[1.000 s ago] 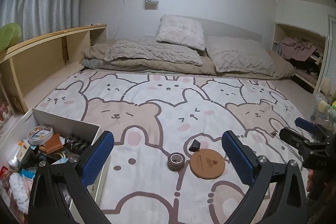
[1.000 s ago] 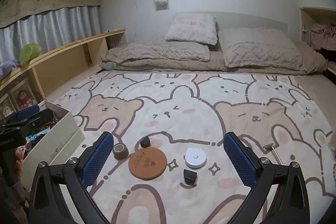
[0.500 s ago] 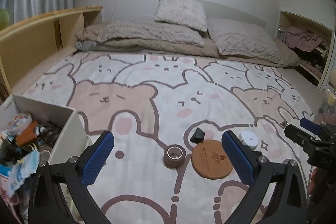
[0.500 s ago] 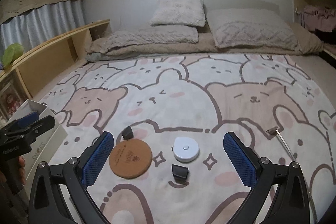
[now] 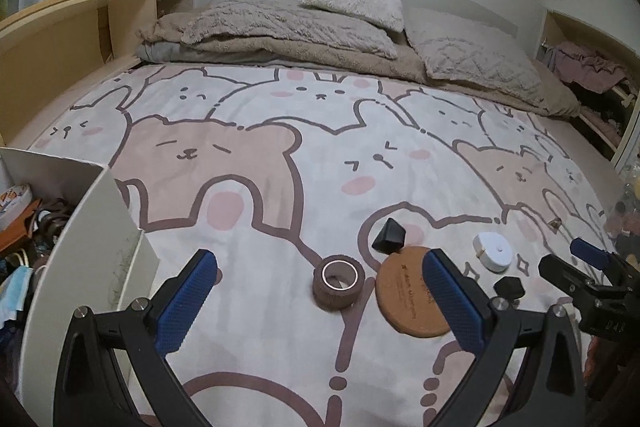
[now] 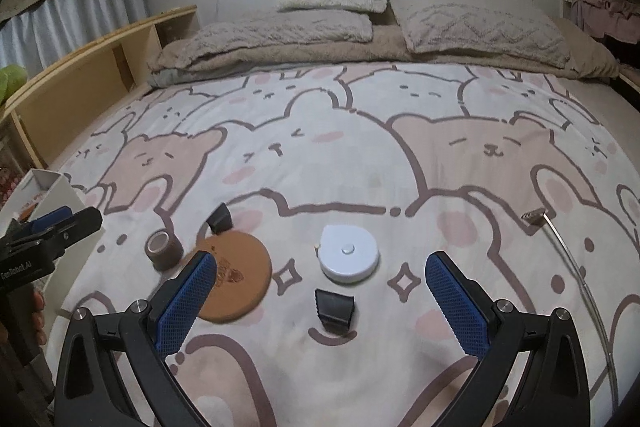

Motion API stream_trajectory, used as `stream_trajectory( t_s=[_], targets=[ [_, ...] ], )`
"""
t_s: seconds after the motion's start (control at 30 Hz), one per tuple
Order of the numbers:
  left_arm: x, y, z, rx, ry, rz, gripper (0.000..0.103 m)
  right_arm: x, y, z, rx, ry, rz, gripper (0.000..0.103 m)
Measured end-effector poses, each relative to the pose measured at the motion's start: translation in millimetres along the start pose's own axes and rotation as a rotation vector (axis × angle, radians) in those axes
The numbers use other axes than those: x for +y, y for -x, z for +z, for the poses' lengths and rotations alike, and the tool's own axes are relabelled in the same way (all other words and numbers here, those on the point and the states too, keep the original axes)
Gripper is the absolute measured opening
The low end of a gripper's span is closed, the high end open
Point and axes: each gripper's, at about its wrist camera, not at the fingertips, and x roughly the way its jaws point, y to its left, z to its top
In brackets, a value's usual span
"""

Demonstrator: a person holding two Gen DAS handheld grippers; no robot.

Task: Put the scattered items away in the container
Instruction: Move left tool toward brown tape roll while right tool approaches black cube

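Note:
On the bear-print bedspread lie a brown tape roll (image 5: 338, 284) (image 6: 163, 249), a round cork coaster (image 5: 412, 291) (image 6: 234, 275), a white round tape measure (image 5: 493, 251) (image 6: 349, 253) and two small black pieces (image 5: 389, 235) (image 5: 509, 287) (image 6: 334, 310) (image 6: 219, 219). My left gripper (image 5: 320, 301) is open just in front of the tape roll, nothing between its fingers. My right gripper (image 6: 322, 301) is open over the near black piece, below the tape measure. A white box (image 5: 86, 247) (image 6: 52, 187) full of small items stands at the left.
A thin metal rod with a flat head (image 6: 560, 239) lies on the spread at the right. Pillows and a folded blanket (image 5: 304, 31) fill the far end. A wooden shelf (image 5: 80, 27) runs along the left; an open cupboard with clothes (image 5: 588, 67) is at the right.
Both grippers have moved forward and lower toward the scattered items, which now look larger. The left one now faces the tape roll, the right one the tape measure and black piece. Both stay open.

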Motion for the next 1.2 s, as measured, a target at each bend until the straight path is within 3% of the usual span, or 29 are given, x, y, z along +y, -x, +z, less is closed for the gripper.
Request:
stream_trajectory(
  t_s=[0.33,0.83,1.2],
  targets=[
    [-8.4,-35.8,-9.7,0.077,-0.054,0.045,0.103,3.0,-28.6,-17.3,0.100,-0.006,-0.014,0.103],
    [4.9,-78.7,-19.1,0.194,-0.018,0.072,0.103,-1.8,-59.7,-30.4,0.210,-0.043,-0.033,0.103],
    [7.2,-104.7,-21.4,0.239,-0.004,0.065,0.103,5.5,-65.4,-37.1,0.214,0.024,-0.089,0.103]
  ],
)
